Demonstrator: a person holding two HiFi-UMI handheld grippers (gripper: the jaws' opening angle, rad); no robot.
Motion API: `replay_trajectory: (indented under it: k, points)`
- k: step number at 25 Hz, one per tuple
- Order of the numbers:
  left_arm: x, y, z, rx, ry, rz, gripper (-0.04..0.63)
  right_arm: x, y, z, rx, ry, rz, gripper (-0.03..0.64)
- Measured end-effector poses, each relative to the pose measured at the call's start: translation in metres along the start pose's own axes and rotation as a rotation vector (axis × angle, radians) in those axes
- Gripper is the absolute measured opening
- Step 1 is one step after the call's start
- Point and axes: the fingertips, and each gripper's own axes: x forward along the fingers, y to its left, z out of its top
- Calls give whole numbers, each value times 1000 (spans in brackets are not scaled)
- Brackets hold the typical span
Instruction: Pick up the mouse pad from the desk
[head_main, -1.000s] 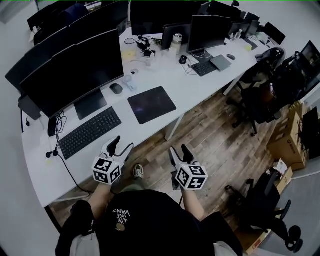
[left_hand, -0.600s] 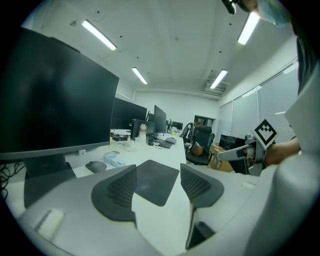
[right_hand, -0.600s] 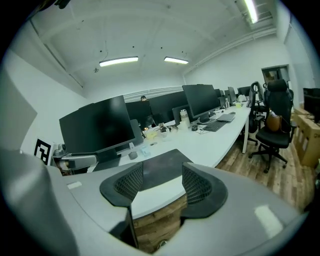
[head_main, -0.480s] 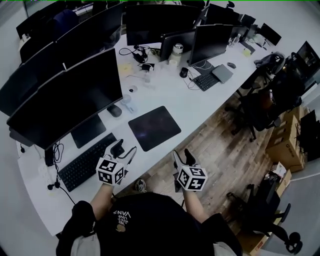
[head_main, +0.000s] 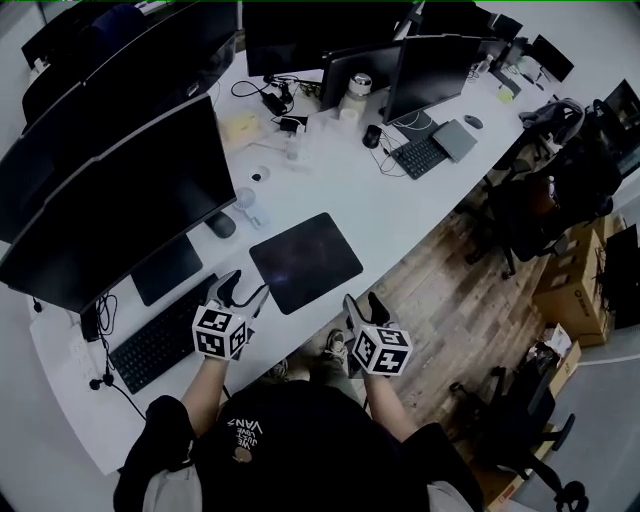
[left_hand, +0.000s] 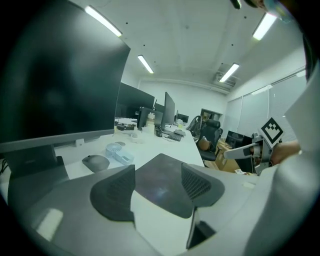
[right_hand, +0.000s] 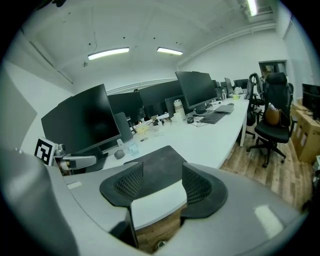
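Left gripper (head_main: 244, 290): its two jaws are wide apart and opening. Nothing is pinched between them.
Left gripper's place: it is over the front part of the desk (head_main: 400, 215), between the keyboard (head_main: 160, 340) and the mouse pad (head_main: 305, 262), close to the pad's left side.
Right gripper (head_main: 362, 305): its jaws are wide apart too, with nothing in them.
Right gripper's place: it is just off the desk's front edge, over the wood floor (head_main: 440, 290), near the pad's front corner.
Both grippers: each one points at the pad. A hand holds each one from behind.
Mouse pad: dark and flat. It lies on the white desk by the front edge, and no jaw is gripping it.
Mouse (head_main: 221, 225): grey, behind the pad and to the left.
Monitor (head_main: 110, 200): big and black, behind the keyboard.
Farther off: more screens stand along the desk, and a black chair (head_main: 530, 200) is on the floor to the right.
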Motion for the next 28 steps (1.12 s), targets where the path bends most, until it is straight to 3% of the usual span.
replay_trajectory:
  k: [14, 23, 28]
  points:
    - [65, 34, -11, 65, 135, 181, 275, 75, -43, 1, -78, 155, 102, 235]
    - [101, 55, -36, 97, 290, 203, 291, 104, -60, -6, -82, 205, 109, 235]
    - [113, 68, -45, 70, 361, 212, 295, 114, -62, -3, -76, 208, 109, 235]
